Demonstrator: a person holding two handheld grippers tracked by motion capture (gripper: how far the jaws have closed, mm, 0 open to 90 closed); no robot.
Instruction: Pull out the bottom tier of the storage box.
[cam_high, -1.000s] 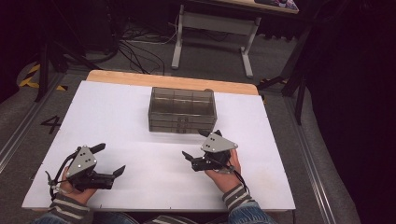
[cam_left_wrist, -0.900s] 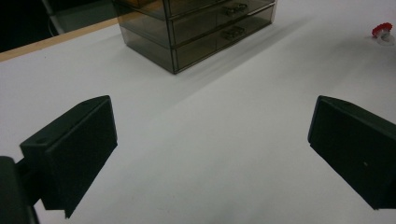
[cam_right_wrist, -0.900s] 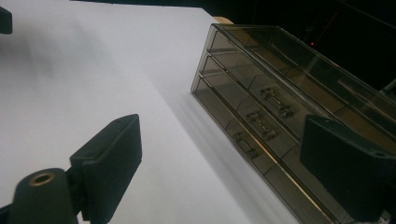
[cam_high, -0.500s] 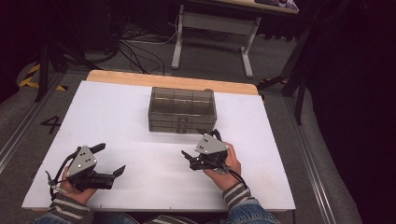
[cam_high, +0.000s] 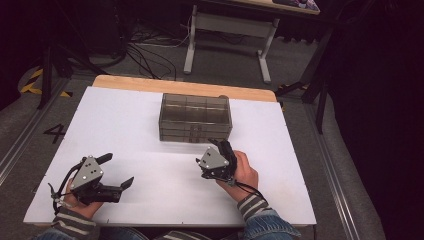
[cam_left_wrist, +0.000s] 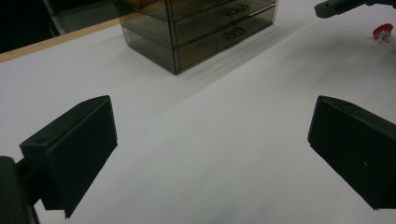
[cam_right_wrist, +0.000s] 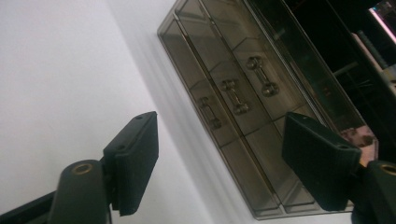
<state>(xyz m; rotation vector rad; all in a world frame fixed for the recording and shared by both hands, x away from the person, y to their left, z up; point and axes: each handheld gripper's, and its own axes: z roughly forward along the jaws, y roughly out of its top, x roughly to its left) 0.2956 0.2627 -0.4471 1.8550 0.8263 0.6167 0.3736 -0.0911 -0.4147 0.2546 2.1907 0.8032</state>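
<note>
Closing right tongs (cam_high: 223, 148) nearer drawer box (cam_high: 195, 118), rolled sideways.

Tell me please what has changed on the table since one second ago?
The right gripper turned toward the drawer box and moved a little nearer; its jaws have just been closing, with nothing between them. The left gripper stayed open in its place, and the drawer box did not move.

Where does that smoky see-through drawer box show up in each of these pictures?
High view: drawer box at the middle, toward the table's far edge.
Left gripper view: top, left of centre.
Right gripper view: tilted, running from the top down to the lower right.
Shared landmark: the white tabletop.
</note>
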